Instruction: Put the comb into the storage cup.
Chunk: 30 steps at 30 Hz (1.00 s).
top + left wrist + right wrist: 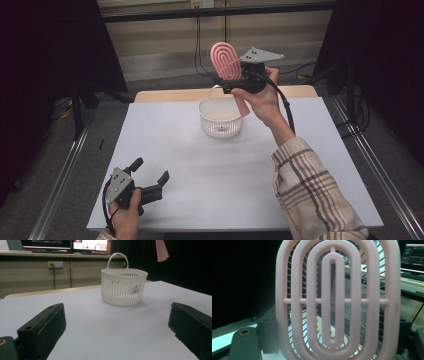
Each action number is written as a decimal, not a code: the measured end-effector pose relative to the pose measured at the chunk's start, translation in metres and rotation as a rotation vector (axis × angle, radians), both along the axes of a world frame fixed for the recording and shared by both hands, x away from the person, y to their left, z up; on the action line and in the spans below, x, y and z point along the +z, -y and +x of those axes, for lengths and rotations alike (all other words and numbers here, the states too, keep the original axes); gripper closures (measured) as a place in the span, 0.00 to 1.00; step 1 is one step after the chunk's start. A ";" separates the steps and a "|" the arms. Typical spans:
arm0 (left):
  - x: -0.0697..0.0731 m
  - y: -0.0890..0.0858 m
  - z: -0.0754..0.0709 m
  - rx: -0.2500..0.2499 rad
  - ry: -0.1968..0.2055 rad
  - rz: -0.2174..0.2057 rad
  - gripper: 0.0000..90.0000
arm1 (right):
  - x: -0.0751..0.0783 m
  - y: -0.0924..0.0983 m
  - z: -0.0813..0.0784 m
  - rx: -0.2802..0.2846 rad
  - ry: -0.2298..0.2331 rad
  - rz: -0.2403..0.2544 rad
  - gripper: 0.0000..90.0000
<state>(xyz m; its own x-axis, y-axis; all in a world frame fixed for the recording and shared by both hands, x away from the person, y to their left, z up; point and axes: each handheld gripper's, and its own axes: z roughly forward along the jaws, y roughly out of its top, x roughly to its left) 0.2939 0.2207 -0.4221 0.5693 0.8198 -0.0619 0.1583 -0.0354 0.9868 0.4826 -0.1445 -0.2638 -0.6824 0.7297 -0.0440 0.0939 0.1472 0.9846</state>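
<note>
One pink hairbrush (226, 61) (upright) in right gripper (231, 80) jaws above basket (220, 120).

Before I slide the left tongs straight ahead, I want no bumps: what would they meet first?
Probably the white slotted plastic basket: it stands ahead of the open left tongs, slightly right of centre, with bare white tabletop between. Depth is hard to judge.
</note>
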 end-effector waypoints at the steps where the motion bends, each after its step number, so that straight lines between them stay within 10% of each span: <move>1: 0.000 0.000 0.000 -0.001 0.000 -0.003 0.02 | 0.000 0.000 0.001 -0.006 0.001 0.009 0.22; 30: 0.000 0.001 0.000 -0.005 -0.002 -0.004 0.02 | -0.018 0.000 0.027 -0.112 0.002 0.097 0.22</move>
<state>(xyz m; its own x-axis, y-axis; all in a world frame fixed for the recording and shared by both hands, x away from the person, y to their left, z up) 0.2939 0.2201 -0.4224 0.5731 0.8168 -0.0668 0.1606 -0.0319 0.9865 0.5099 -0.1442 -0.2822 -0.5961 0.8024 0.0292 0.1026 0.0400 0.9939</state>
